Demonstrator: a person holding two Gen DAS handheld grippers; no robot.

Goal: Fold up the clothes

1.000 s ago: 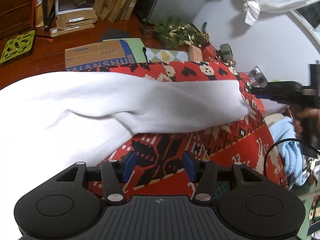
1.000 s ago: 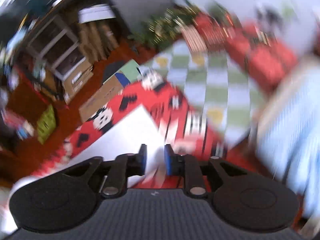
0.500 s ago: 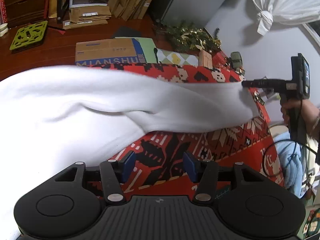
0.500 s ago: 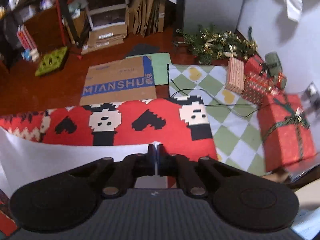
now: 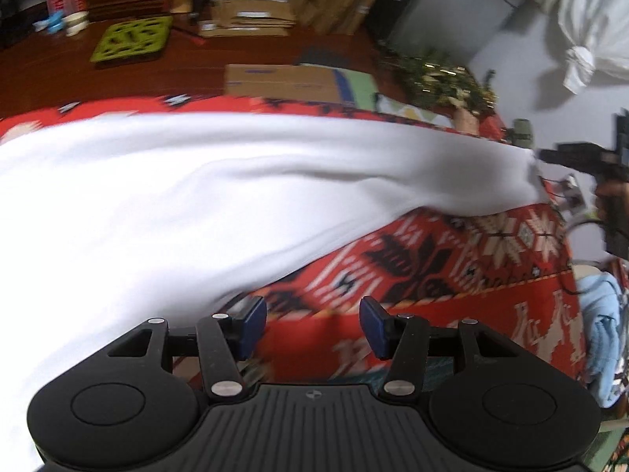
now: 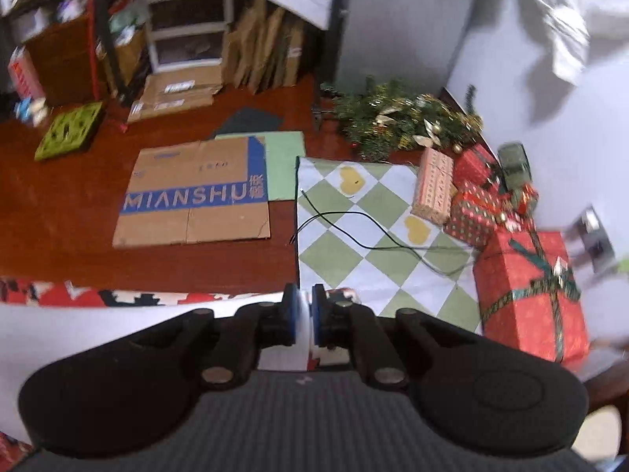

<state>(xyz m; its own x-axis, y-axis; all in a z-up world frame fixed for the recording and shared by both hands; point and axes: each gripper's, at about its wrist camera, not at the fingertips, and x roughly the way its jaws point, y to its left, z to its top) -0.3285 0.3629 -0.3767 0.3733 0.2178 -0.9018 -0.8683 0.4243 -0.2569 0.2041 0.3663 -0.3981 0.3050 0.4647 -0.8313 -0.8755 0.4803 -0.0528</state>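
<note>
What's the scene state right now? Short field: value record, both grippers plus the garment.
garment: white cloth, spread over the red patterned blanket, one end lifted
left gripper: open, nothing between its blue pads, hovering above the blanket beside the cloth
right gripper: shut on an edge of the white cloth; also seen in the left wrist view holding the cloth's far end up
floor beyond: flattened MIANSHU cardboard box, green checked mat, wrapped red gift boxes
image quality: motion blur in both views
</note>
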